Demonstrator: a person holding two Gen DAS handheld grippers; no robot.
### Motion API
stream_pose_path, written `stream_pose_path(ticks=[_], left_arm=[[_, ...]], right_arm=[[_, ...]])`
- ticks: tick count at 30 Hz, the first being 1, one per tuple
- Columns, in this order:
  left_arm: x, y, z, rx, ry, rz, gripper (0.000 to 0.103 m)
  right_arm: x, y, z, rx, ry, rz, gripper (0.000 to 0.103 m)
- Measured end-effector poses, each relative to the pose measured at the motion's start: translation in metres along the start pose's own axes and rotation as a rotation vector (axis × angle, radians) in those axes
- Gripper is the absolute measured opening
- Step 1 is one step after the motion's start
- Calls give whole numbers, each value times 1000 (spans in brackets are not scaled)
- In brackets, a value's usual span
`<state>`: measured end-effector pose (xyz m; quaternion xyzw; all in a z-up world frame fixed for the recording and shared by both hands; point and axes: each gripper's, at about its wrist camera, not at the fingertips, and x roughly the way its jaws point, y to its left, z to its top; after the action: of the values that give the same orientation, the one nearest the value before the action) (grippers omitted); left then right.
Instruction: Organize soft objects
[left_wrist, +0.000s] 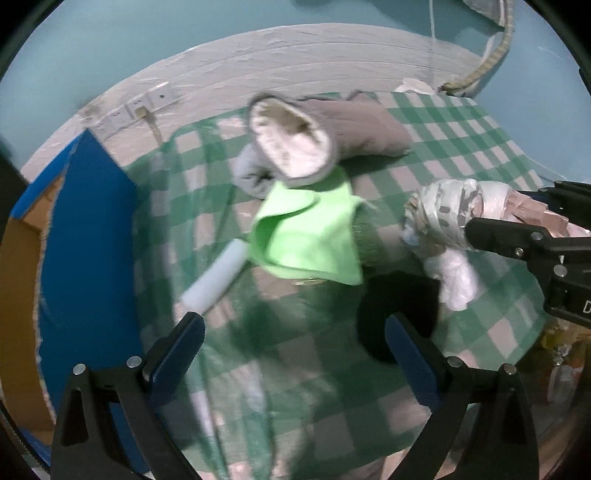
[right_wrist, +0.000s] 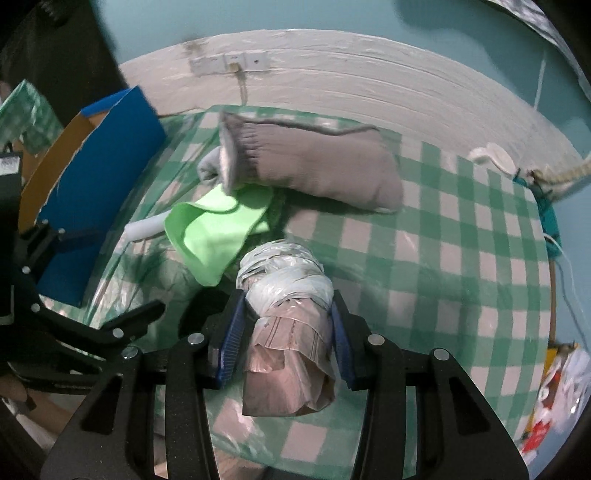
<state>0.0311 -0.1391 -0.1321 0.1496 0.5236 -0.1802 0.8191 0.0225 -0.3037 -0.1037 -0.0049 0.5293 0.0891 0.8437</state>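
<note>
Right claw is clamped on the taped plastic bundle, lifted clear of the checked tabletop, likely bound for the blue box. Left claw hangs wide and empty near the green cloth.

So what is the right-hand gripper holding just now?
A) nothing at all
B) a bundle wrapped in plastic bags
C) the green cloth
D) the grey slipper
B: in the right wrist view the right gripper has its blue pads pressed on either side of the plastic-wrapped bundle, while the green cloth and grey slipper lie on the checked tablecloth.
</note>
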Motion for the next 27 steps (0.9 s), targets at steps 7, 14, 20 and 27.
stream_pose_path(ticks=[7, 14, 20, 27], left_arm=[[10, -27, 6, 21, 15, -49, 100], [18, -43, 11, 19, 34, -100, 100], [22, -52, 12, 24, 41, -138, 100], [31, -60, 12, 36, 58, -181, 100]], right_arm=[[-8, -17, -10, 54, -26, -1, 43], [-12, -36, -14, 111, -33, 12, 43], [-13, -38, -14, 117, -38, 21, 43], [-12, -40, -15, 123, -36, 25, 43]])
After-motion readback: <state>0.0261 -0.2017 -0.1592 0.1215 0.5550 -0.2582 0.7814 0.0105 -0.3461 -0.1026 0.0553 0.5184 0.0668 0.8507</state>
